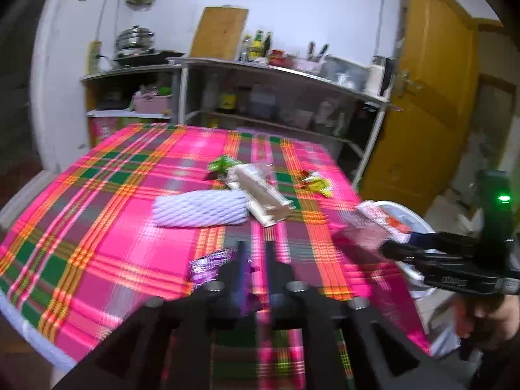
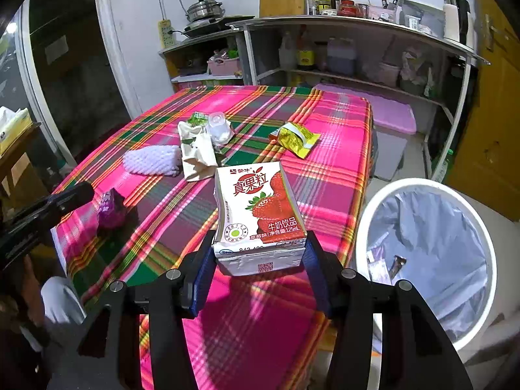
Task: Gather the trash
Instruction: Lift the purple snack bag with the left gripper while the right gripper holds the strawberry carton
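Plaid cloth in pink, green and orange covers the bench [image 2: 341, 123], with kitchen shelves behind it. Right claw [image 2: 260, 253] grips a strawberry milk carton [image 2: 260, 208], lifted just beside the white bin [image 2: 367, 208], whose liner already holds a few scraps. Left claw [image 1: 256, 260] looks nearly closed, with a purple wrapper [image 1: 211, 263] at its left finger; I cannot tell if it is held. Farther from the bin lie a foam net sleeve [image 2: 152, 161], paper bag [image 2: 196, 152], plastic cup [image 2: 219, 128], green wrapper [image 2: 198, 117] and yellow packet [image 2: 295, 136]. Most of the collecting seems left.
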